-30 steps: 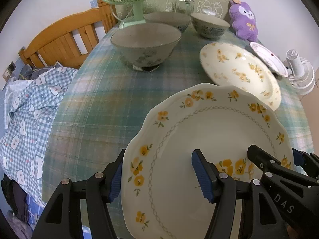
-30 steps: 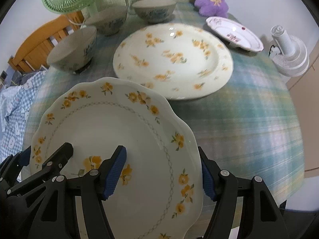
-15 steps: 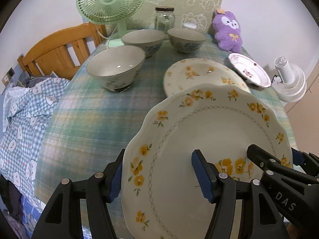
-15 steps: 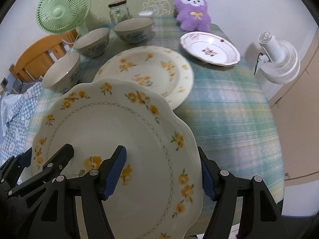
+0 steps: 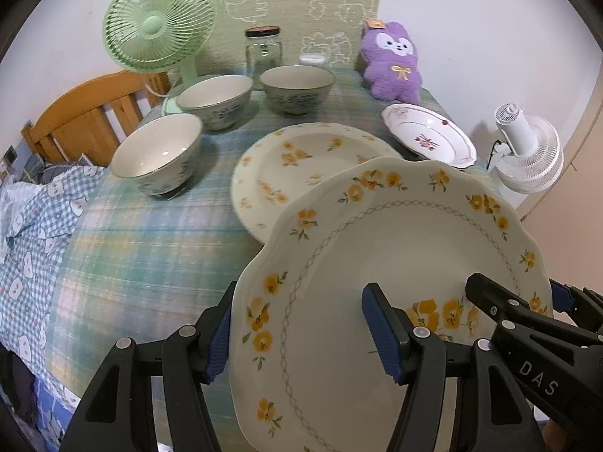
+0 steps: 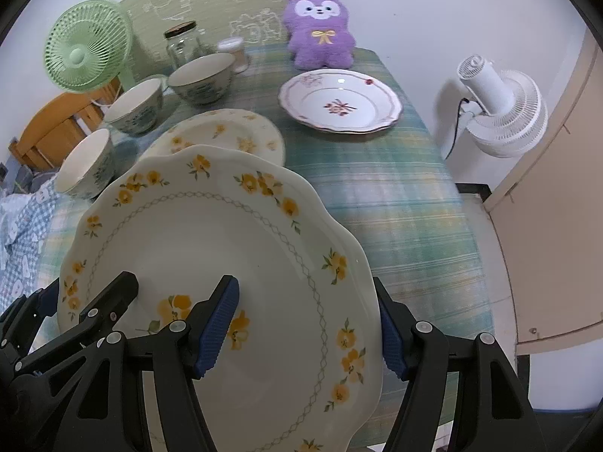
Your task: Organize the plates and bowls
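Note:
Both grippers hold one scalloped yellow-flower plate (image 5: 395, 256) (image 6: 226, 245) above the table's near edge. My left gripper (image 5: 301, 335) is shut on its left rim. My right gripper (image 6: 305, 335) is shut on its right rim. Beyond it a round yellow-flower plate (image 5: 297, 162) (image 6: 226, 132) lies on the plaid tablecloth. A pink-flower plate (image 5: 426, 135) (image 6: 339, 101) lies at the back right. Three bowls stand at the left: near (image 5: 158, 154) (image 6: 86, 165), middle (image 5: 215, 100) (image 6: 135, 107), far (image 5: 297, 88) (image 6: 199, 77).
A green fan (image 5: 158, 26), a glass jar (image 5: 264, 51) and a purple plush (image 5: 392, 60) stand along the table's back. A white fan (image 6: 501, 109) stands off the table's right side. A wooden chair (image 5: 86, 120) and checked cloth (image 5: 26, 226) are on the left.
Both grippers have pulled back and up with the scalloped plate. The round plate, bowls and back of the table now look farther away and more of the room shows.

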